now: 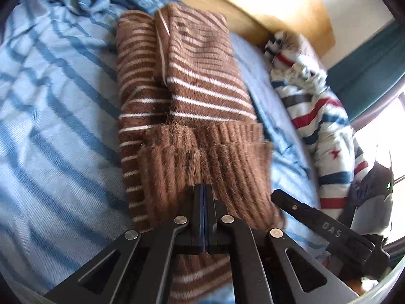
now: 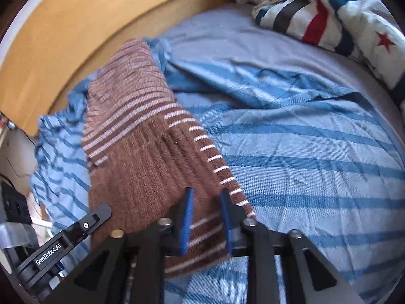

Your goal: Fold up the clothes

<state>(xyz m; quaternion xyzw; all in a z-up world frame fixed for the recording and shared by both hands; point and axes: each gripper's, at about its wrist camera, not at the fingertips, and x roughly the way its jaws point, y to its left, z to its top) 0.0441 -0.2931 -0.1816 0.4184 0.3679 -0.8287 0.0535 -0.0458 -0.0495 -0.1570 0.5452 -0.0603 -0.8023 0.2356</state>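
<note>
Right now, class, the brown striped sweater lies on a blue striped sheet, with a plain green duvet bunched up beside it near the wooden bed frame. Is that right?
Not quite. The duvet is not plain green: it is white with red, blue and dark stripes and a red star, as the right wrist view shows. The rest stands: the brown striped sweater lies on the blue striped sheet, near the wooden bed frame.

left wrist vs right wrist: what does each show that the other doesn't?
Left wrist only: left gripper with jaws shut over the sweater hem, and a window at far right. Right wrist only: right gripper with jaws apart above the sweater's edge, and clutter beside the bed. Both: brown striped sweater, blue striped sheet, star-print duvet, wooden headboard.
</note>
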